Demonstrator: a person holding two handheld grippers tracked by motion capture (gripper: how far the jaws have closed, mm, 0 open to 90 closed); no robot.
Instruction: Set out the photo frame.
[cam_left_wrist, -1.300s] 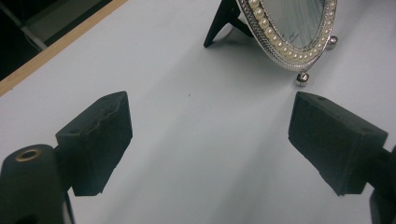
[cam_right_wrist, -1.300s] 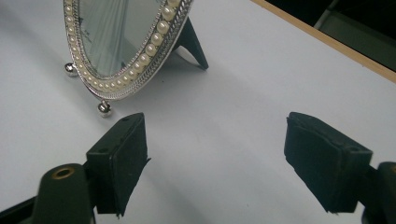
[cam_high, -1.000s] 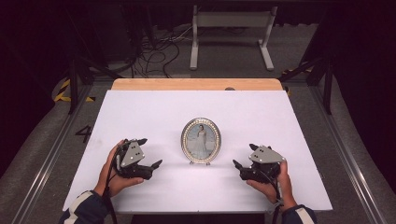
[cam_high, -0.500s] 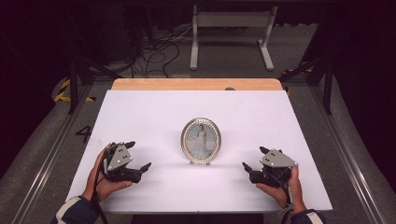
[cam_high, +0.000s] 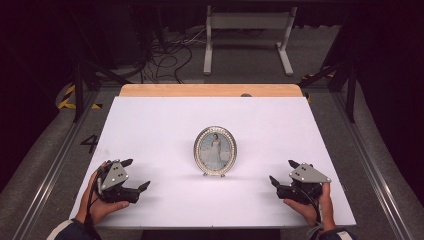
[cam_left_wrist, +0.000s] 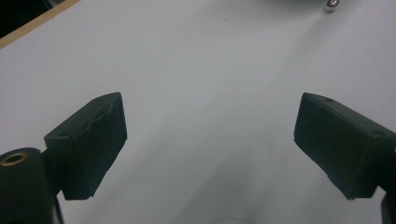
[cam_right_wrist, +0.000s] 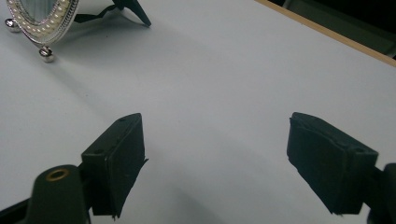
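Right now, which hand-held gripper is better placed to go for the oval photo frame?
Right, marginally. Both stand open and apart from the photo frame. The right hand-held gripper has the frame's rim and foot in its own view; the left hand-held gripper sees mostly bare table.

Left black two-jaw tool: grey three-cornered top plate, brass-ringed hole by one jaw. Right black tool: same build, black cable. Dark sleeves, light cuffs.
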